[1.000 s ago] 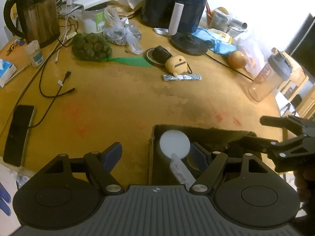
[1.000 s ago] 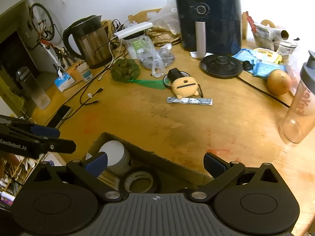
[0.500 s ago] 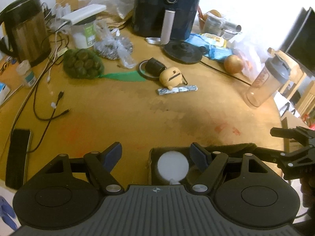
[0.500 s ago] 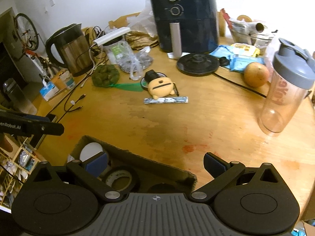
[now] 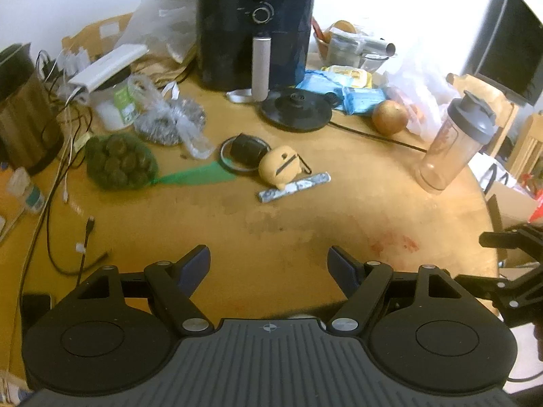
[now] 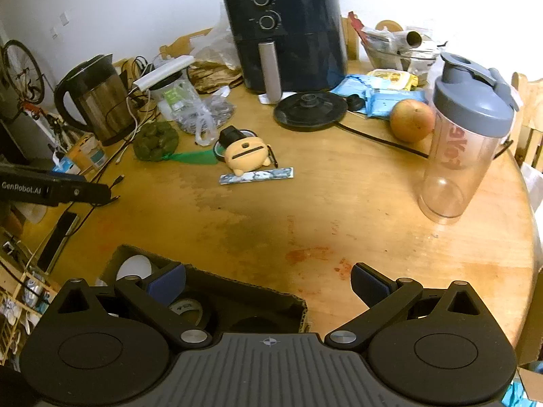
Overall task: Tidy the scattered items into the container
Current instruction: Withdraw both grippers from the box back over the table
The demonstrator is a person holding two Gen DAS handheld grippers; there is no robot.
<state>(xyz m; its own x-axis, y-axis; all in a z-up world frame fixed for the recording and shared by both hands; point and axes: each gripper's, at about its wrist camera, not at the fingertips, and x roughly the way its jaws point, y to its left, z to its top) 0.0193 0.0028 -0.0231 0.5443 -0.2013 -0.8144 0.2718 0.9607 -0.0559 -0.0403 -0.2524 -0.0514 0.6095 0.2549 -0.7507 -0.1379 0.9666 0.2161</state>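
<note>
A brown cardboard box sits at the table's near edge, holding a white round lid and a tape roll. Farther out lie a yellow case, a silver foil packet, a black block on a ring and a green net bag of dark balls. My left gripper is open and empty above the bare table; the box is hidden beneath it. My right gripper is open and empty over the box's far rim.
A black air fryer, kettle base, onion and shaker bottle stand at the back and right. A kettle, cables and a phone lie left.
Both grippers have pulled back and risen from the box. The box has slid out of the left wrist view. Both stay open and empty.
</note>
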